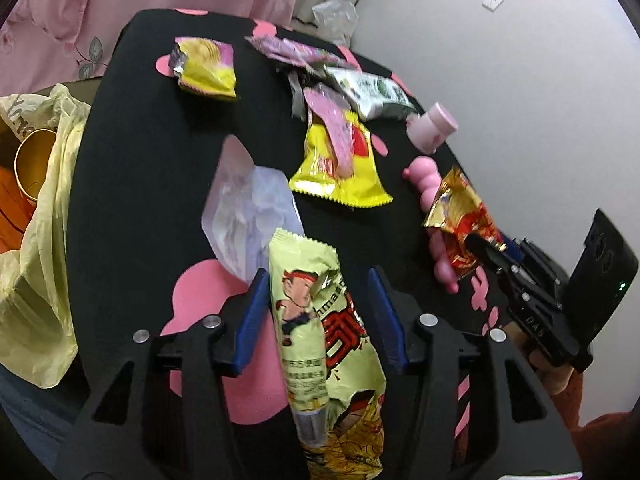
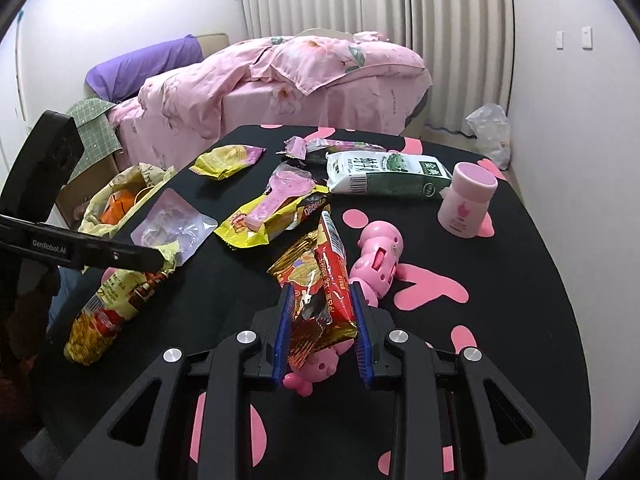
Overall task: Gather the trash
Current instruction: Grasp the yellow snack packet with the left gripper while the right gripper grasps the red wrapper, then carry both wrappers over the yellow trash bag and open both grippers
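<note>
Your left claw (image 1: 320, 316) is open around the green snack bag (image 1: 316, 320) on the table (image 1: 140, 160). Your right claw (image 2: 322, 320) pinches the red and gold wrapper (image 2: 320, 280) above the pink toy (image 2: 376, 256).

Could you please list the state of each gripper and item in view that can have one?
left gripper: fingers astride the pale green snack wrapper, not visibly clamped.
right gripper: fingers closed on the red and gold wrapper.
milk carton: lying on its side.
pink jar: upright, lid on.
pink toy: lying down, partly under the red and gold wrapper.
yellow trash bag: open, beside the table.
</note>
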The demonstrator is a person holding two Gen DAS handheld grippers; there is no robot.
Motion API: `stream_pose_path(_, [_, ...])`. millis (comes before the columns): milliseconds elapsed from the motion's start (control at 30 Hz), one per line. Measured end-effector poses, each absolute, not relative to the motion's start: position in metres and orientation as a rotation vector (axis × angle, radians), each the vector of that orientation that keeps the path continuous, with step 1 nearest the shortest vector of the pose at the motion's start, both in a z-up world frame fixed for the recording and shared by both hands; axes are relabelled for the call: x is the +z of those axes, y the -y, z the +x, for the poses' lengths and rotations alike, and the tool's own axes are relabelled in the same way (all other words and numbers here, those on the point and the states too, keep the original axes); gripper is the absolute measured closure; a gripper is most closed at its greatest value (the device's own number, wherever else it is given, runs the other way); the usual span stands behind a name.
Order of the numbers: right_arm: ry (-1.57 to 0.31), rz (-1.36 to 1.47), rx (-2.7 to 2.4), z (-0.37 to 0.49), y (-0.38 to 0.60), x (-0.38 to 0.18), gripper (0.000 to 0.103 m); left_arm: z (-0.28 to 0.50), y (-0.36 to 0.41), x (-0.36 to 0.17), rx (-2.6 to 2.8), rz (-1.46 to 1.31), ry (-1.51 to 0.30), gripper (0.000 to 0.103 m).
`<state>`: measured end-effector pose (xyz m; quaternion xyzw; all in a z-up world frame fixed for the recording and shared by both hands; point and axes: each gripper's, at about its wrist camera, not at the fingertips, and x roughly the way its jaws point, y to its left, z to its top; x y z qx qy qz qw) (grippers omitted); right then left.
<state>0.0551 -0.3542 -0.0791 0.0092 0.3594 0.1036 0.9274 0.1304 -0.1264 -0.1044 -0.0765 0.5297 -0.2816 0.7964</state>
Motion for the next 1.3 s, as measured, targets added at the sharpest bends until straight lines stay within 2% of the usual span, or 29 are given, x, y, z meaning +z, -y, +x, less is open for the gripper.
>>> stream_pose_path(100, [-0.727, 0.013, 0.207, 0.052, 0.355, -0.078, 0.076, 0.130, 0.131, -0.105, -0.602, -0.131, -1.159, 0.055])
stream_pose_path(167, [-0.719, 0.014, 0.203, 0.051, 0.356, -0.075, 0.076, 0.130, 0.133, -0.101, -0.593, -0.104, -1.153, 0.071])
stream_pose_path(233, [-0.709, 0.021, 0.202, 0.048, 0.357, -0.072, 0.076, 0.129, 0.132, -0.093, -0.589, -0.099, -1.129, 0.080])
stream_pose_path(533, [-0.634, 0.014, 0.204, 0.034, 0.353, -0.042, 0.076, 0.103, 0.114, -0.009, -0.576, -0.087, -0.751, 0.080])
stream_pose_path(1000, [-0.548, -0.081, 0.248, 0.017, 0.309, 0.006, 0.076, 0.088, 0.054, 0.028, -0.430, -0.162, -0.569, 0.080])
stream_pose_path(1300, [-0.512, -0.150, 0.329, 0.036, 0.261, 0.031, 0.076, 0.089, -0.006, 0.040, -0.253, -0.147, -0.454, 0.080])
